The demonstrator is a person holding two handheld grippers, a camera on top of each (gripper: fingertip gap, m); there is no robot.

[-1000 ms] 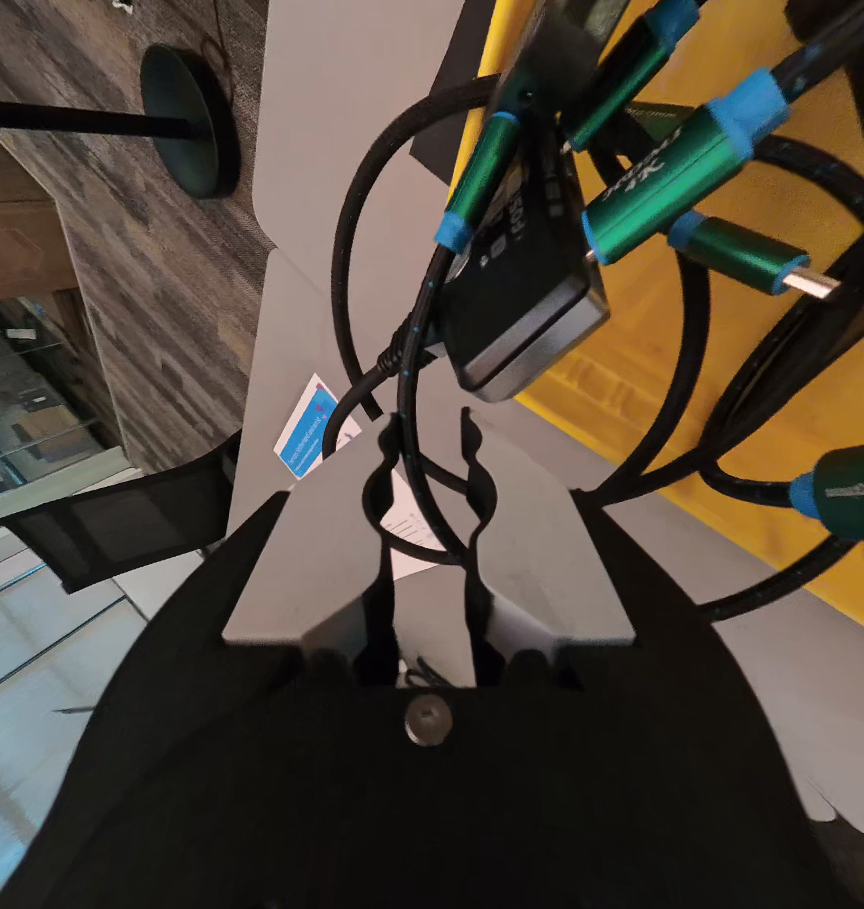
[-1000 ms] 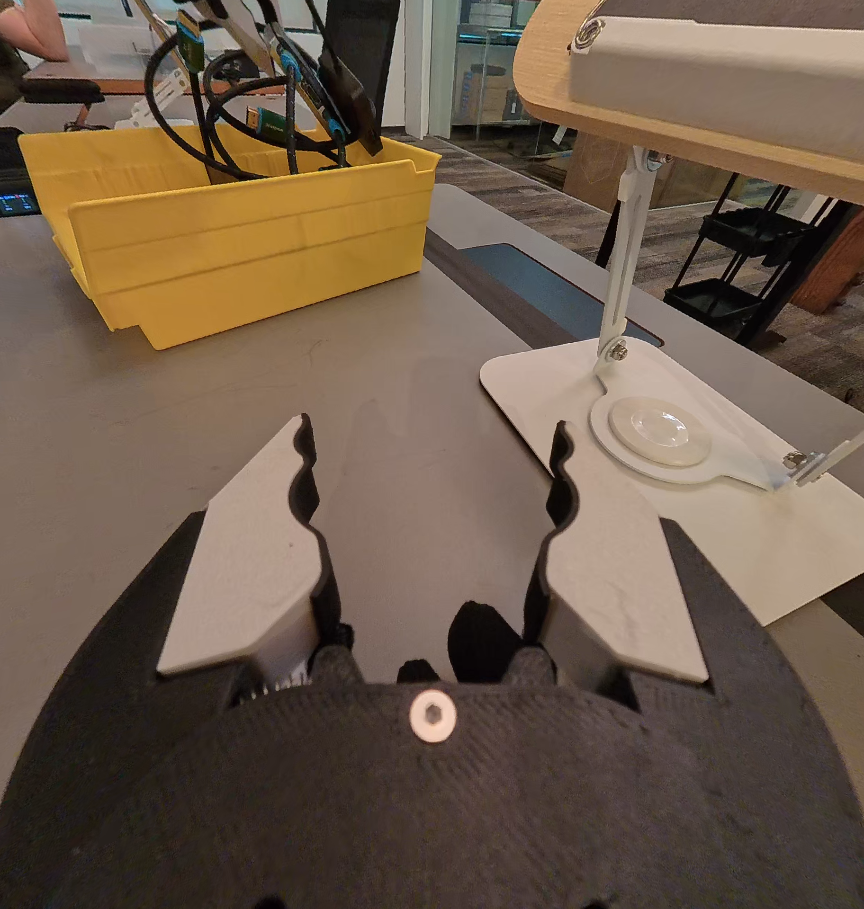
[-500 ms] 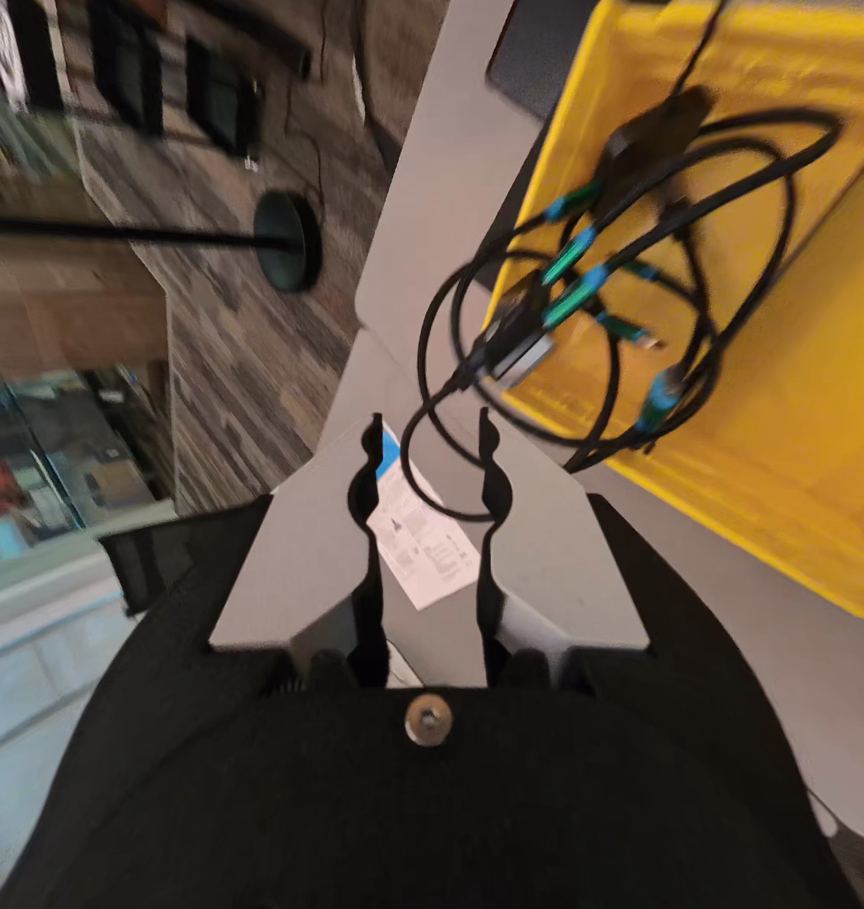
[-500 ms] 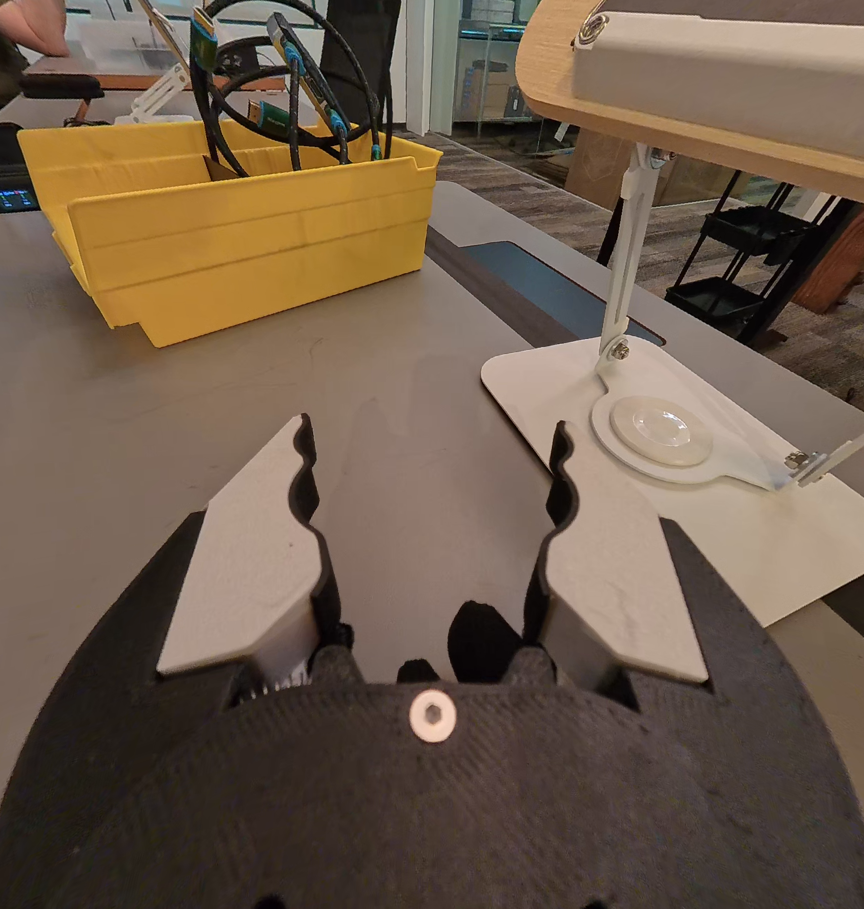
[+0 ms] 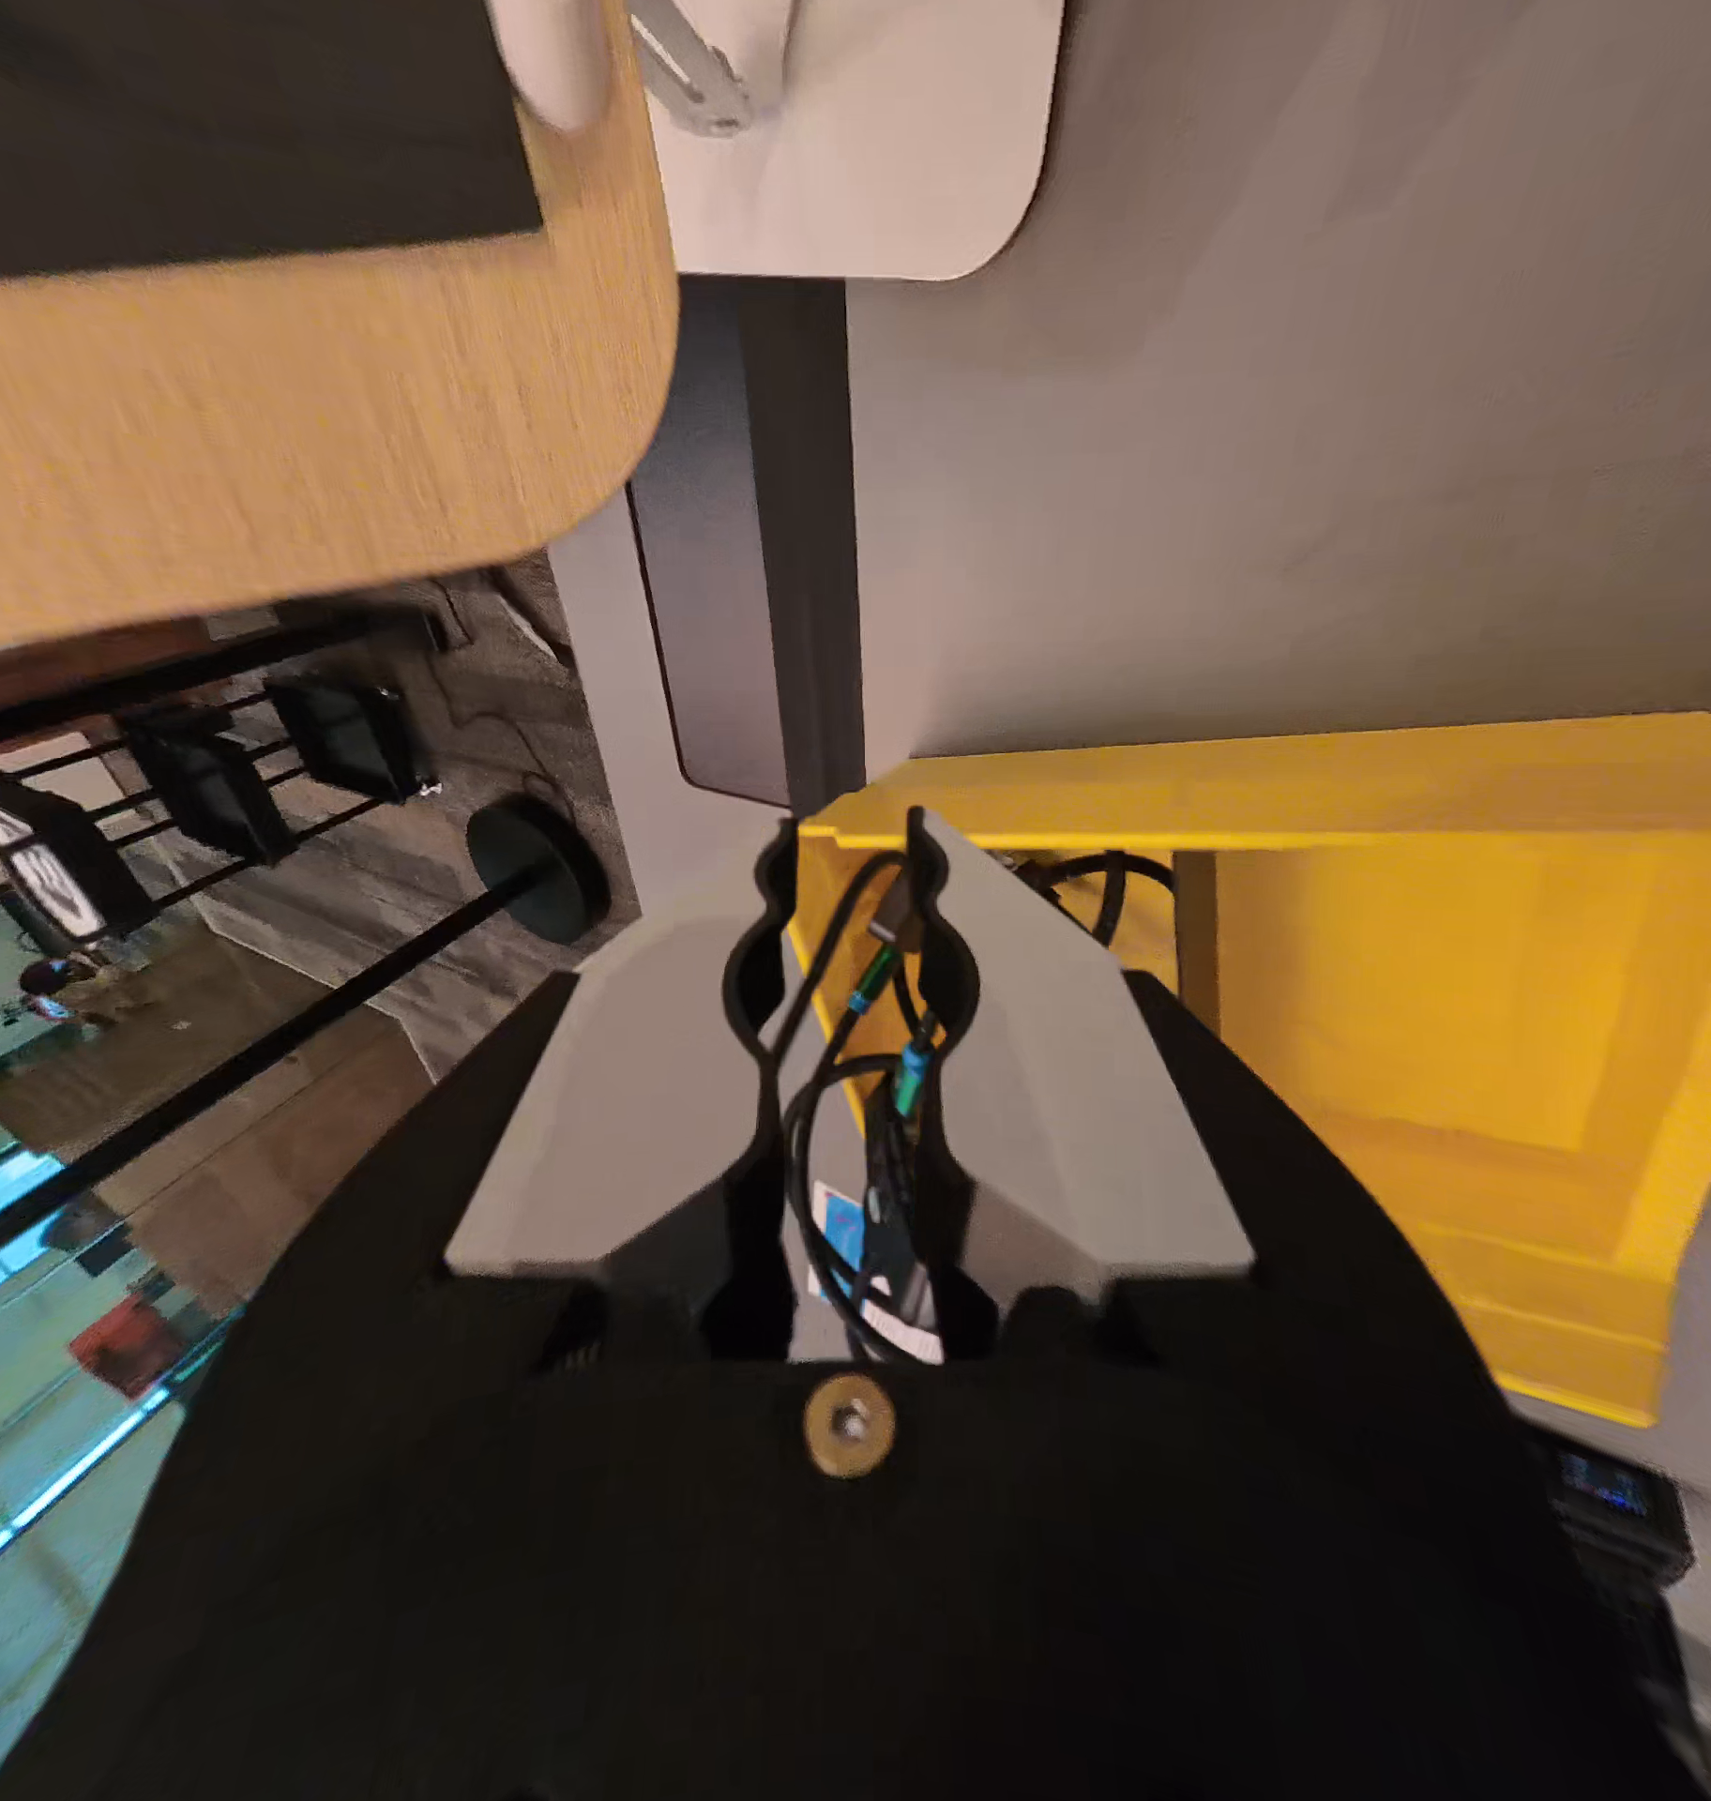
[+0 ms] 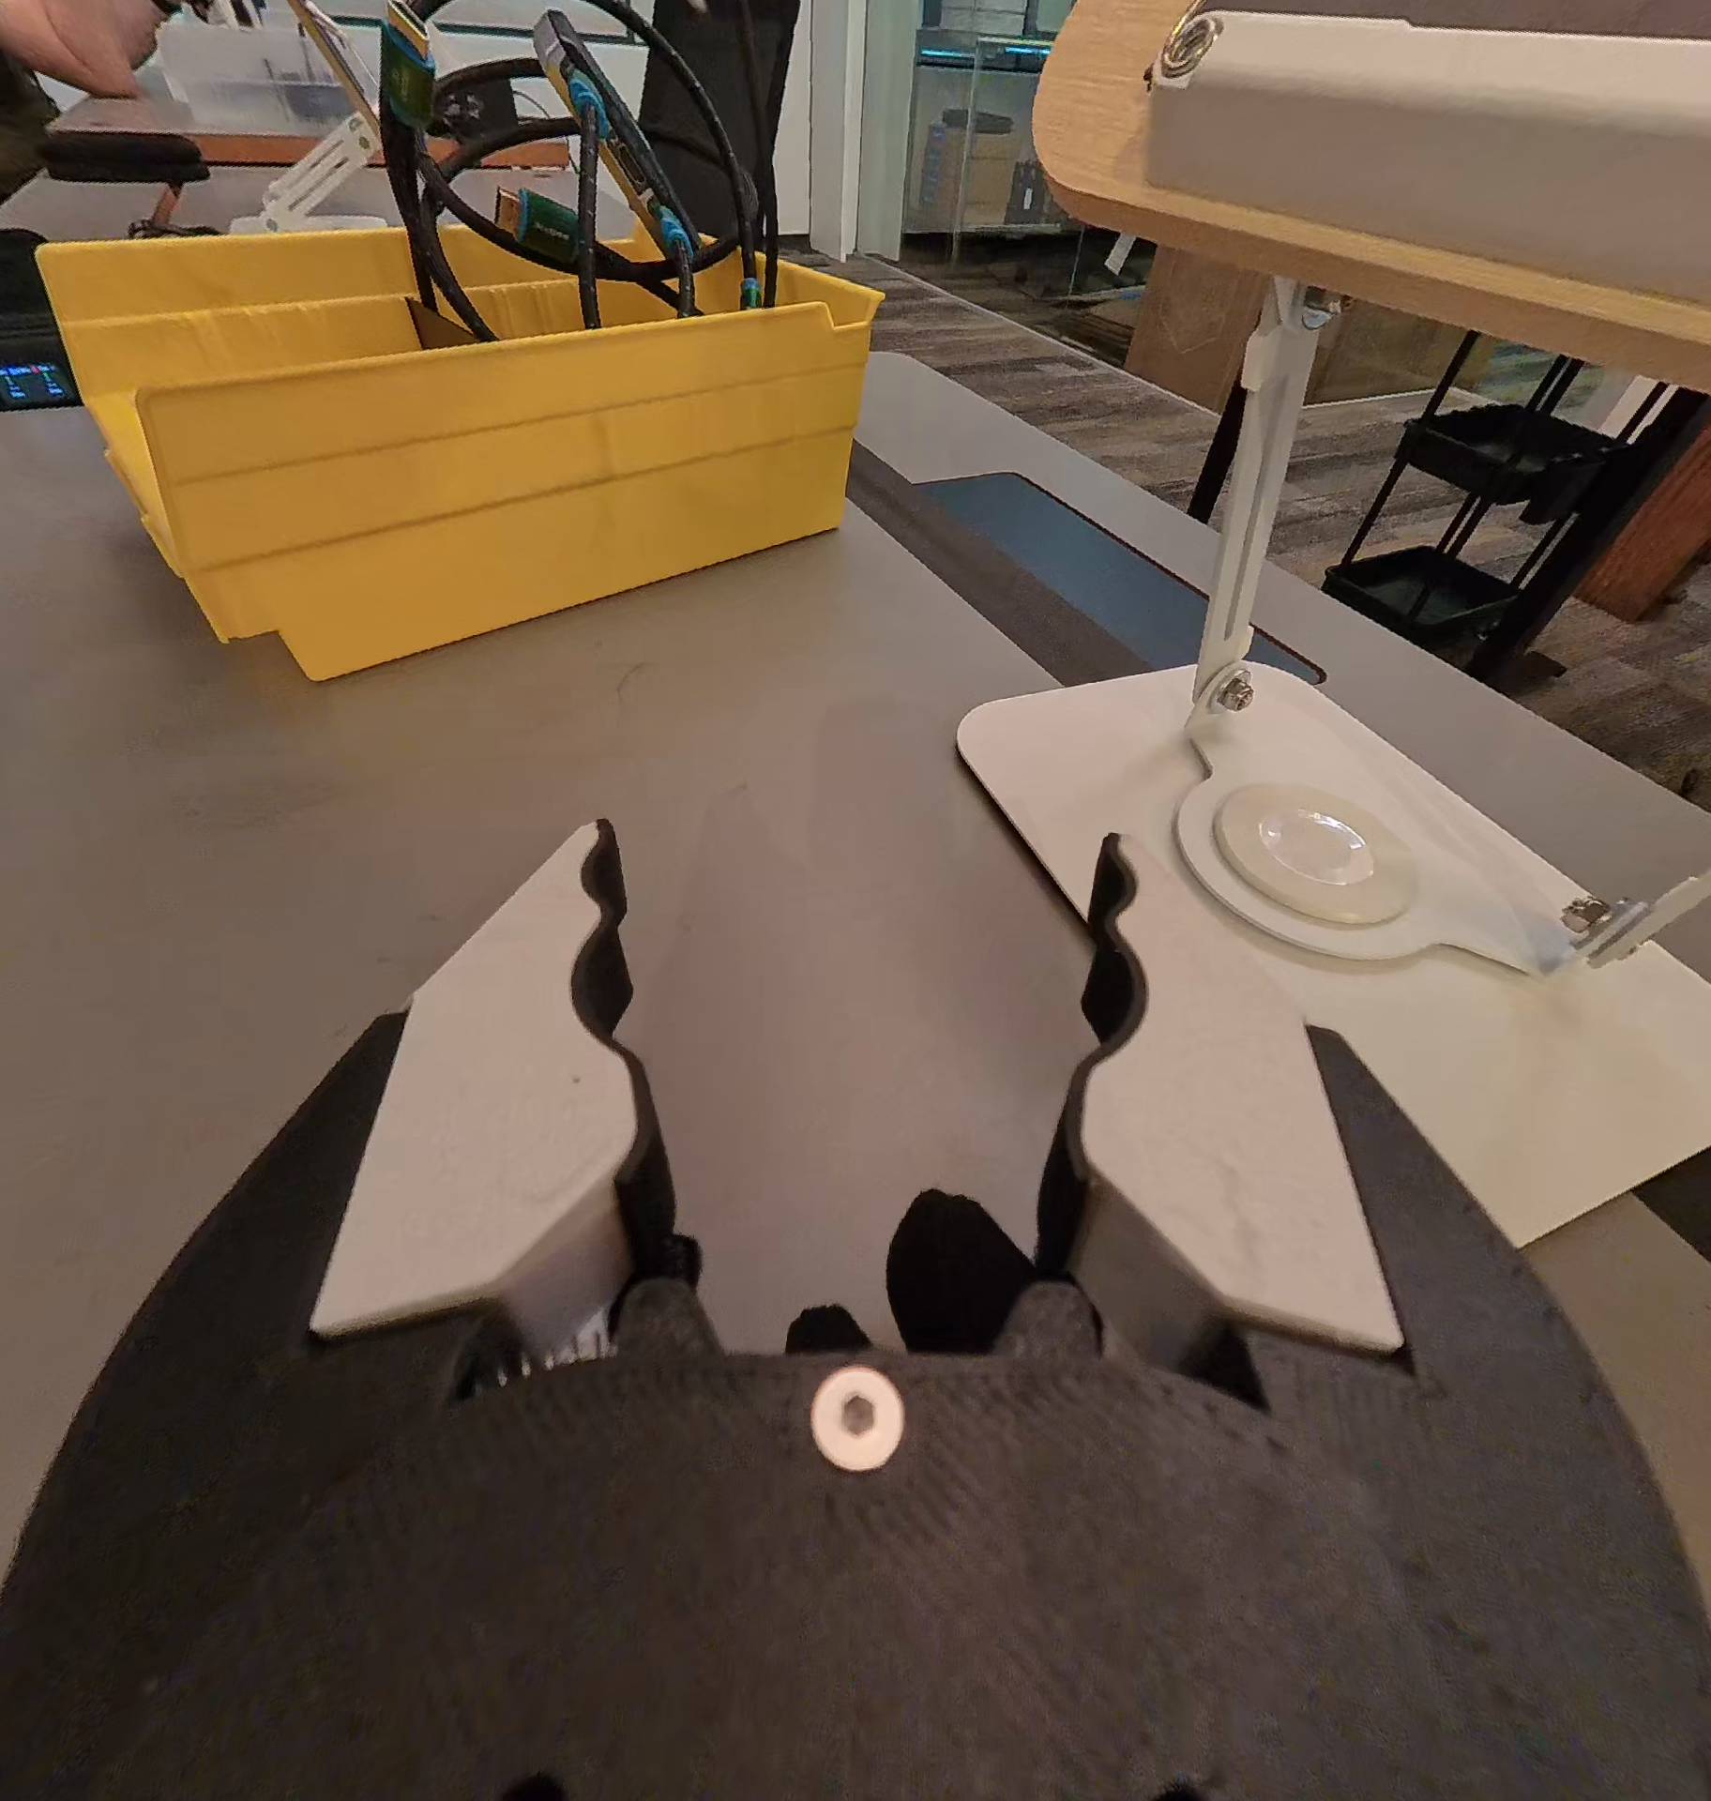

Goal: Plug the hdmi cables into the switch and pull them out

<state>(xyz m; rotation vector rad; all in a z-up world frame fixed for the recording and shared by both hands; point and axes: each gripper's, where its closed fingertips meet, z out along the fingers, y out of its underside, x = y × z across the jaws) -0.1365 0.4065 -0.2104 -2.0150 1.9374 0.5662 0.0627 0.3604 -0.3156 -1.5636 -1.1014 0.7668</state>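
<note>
A bundle of black HDMI cables with green plugs rises out of the yellow bin at the far left of the grey table. A flat dark switch hangs slanted among them. My left gripper looks down over the bin. Its jaws are nearly together on a black cable, and the plugs and the switch dangle below it. My right gripper is open and empty, low over the bare table in front of the bin.
A white stand base with a slanted arm sits right of my right gripper, under a wooden board. A small black device with a lit screen lies left of the bin. A person's hand shows far left. One gripper's finger ends stand about 25 cm off the other's.
The cable bundle and switch have risen higher out of the bin. My left gripper has lifted and swung to look down over the bin, jaws narrower. The right gripper has not moved.
</note>
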